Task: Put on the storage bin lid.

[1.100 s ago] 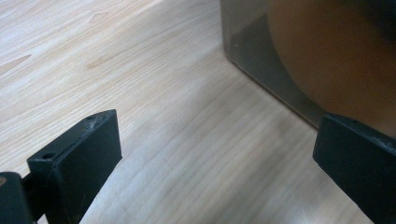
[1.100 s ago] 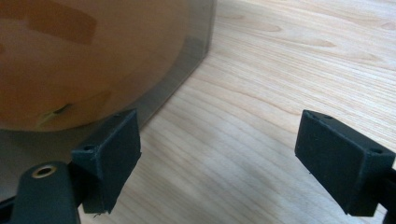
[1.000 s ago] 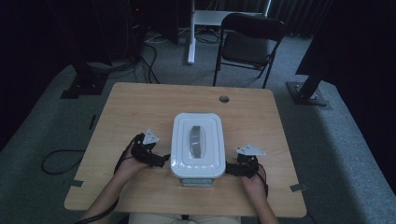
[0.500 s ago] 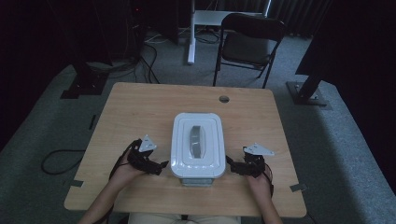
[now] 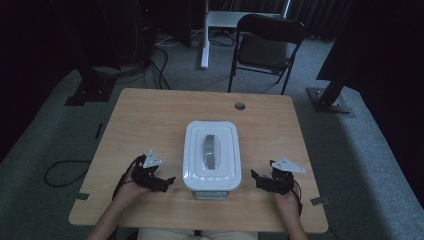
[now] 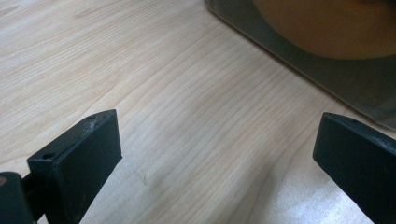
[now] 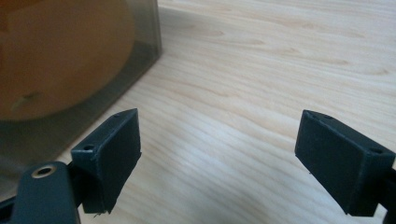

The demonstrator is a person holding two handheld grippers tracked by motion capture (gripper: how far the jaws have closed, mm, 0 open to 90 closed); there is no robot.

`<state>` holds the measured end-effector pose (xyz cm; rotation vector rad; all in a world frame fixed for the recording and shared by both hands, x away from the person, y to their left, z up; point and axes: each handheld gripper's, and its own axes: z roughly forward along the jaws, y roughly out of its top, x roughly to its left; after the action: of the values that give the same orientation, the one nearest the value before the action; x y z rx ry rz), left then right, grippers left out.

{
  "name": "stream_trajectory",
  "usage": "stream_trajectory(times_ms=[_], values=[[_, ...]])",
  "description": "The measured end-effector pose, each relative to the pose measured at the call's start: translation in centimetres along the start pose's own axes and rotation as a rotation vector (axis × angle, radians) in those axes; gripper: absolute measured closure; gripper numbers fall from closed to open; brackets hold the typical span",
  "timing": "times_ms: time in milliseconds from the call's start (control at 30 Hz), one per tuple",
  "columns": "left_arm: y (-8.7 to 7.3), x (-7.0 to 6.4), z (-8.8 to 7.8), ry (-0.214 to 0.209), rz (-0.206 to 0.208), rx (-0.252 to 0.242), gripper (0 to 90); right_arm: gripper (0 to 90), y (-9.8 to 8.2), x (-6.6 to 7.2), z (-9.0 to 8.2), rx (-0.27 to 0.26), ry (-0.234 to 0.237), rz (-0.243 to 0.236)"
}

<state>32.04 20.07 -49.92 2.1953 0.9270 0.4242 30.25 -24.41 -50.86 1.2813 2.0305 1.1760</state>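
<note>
A clear plastic box with a white lid (image 5: 212,154) and a grey handle (image 5: 211,151) stands at the middle front of the wooden table (image 5: 150,120). My left gripper (image 5: 167,182) rests low on the table just left of the box, open, with nothing between its jaws. My right gripper (image 5: 255,178) sits just right of the box, also open and empty. Close up, the box's see-through wall (image 6: 327,70) holds something orange (image 6: 336,28) in the left gripper view. In the right gripper view the same wall (image 7: 140,60) has that orange thing (image 7: 60,56) behind it.
A round cable hole (image 5: 240,106) lies in the table's far edge. A black folding chair (image 5: 265,45) stands behind the table, with stand bases (image 5: 330,100) on the carpet to either side. A cable (image 5: 60,170) trails on the floor at left.
Both hands have drawn back toward the table's front edge and slightly away from the box sides. The box has not moved.
</note>
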Motion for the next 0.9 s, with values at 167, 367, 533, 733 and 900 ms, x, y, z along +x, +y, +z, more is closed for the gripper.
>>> stream_trajectory(times_ms=[167,367,533,733,900], values=[[-0.9,0.3,-0.2,0.013,-0.021,-0.003,1.7,13.9,-0.7,-0.6,-0.6,0.009,-0.03,0.006],[-1.9,0.9,-1.2,0.038,-0.039,-0.003,1.7,13.9,-1.5,-1.3,-1.5,0.013,-0.074,0.016],[-2.9,1.7,-2.5,0.066,-0.075,-0.018,1.7,13.9,-2.2,-2.2,-2.4,0.01,-0.105,0.048],[-4.1,2.4,-3.4,0.096,-0.108,-0.016,1.7,13.9,-2.7,-3.1,-3.2,0.01,-0.144,0.074],[-4.5,3.0,-4.3,0.127,-0.14,-0.032,1.7,13.9,-2.9,-3.6,-3.5,0.008,-0.179,0.092]])
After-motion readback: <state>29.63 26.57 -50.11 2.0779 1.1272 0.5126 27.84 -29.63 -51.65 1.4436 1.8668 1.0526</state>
